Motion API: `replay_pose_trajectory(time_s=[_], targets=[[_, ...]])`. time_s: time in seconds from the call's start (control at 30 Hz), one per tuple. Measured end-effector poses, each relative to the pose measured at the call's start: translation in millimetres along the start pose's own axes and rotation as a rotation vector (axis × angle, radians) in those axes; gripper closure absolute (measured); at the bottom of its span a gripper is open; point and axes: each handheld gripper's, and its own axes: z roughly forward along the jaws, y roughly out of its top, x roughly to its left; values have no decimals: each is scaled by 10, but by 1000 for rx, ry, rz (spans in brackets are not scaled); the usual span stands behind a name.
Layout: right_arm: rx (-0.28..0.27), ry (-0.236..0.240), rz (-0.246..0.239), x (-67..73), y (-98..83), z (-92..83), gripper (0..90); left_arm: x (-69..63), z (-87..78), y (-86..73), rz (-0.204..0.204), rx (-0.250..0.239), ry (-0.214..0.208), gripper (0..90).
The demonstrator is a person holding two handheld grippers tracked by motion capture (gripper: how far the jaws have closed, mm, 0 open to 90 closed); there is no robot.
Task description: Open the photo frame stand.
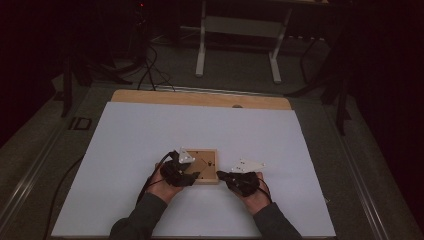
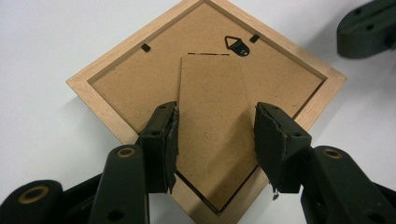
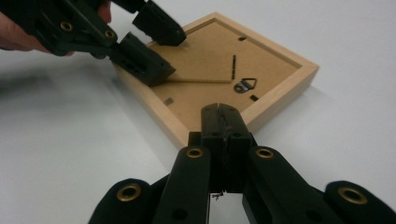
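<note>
Two grippers at face-down picture frame [image 2: 205, 93]: left gripper [image 2: 215, 140] jaws apart straddling easel stand [image 2: 212, 135], not yet gripped; right gripper [image 3: 223, 122] jaws together beside frame edge, idle.

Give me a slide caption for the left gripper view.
Open left gripper straddles the stand flap on a face-down wooden picture frame.

No readable text, labels, brands or numbers anywhere.
</note>
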Motion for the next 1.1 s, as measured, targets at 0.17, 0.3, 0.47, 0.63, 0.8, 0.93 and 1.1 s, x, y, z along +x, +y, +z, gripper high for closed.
replay_pose_trajectory(time_s=[0.17,0.3,0.47,0.63,0.8,0.93,1.1], targets=[[10,7,0,31,-25,62,896,-4,0,1,-2,-5,4,521],[8,4,0,40,-22,69,896,-4,-2,3,-1,-1,4,521],[10,4,-9,49,-16,81,897,-8,-5,10,-3,-1,7,522],[18,-1,-19,53,-8,81,898,-12,-23,39,-12,4,10,523],[25,-1,-24,55,5,84,899,-8,-52,80,-19,4,8,523],[36,0,-32,54,16,83,899,-7,-73,119,-21,3,9,523],[38,4,-32,50,23,87,900,-17,-106,179,-20,-6,15,522]])
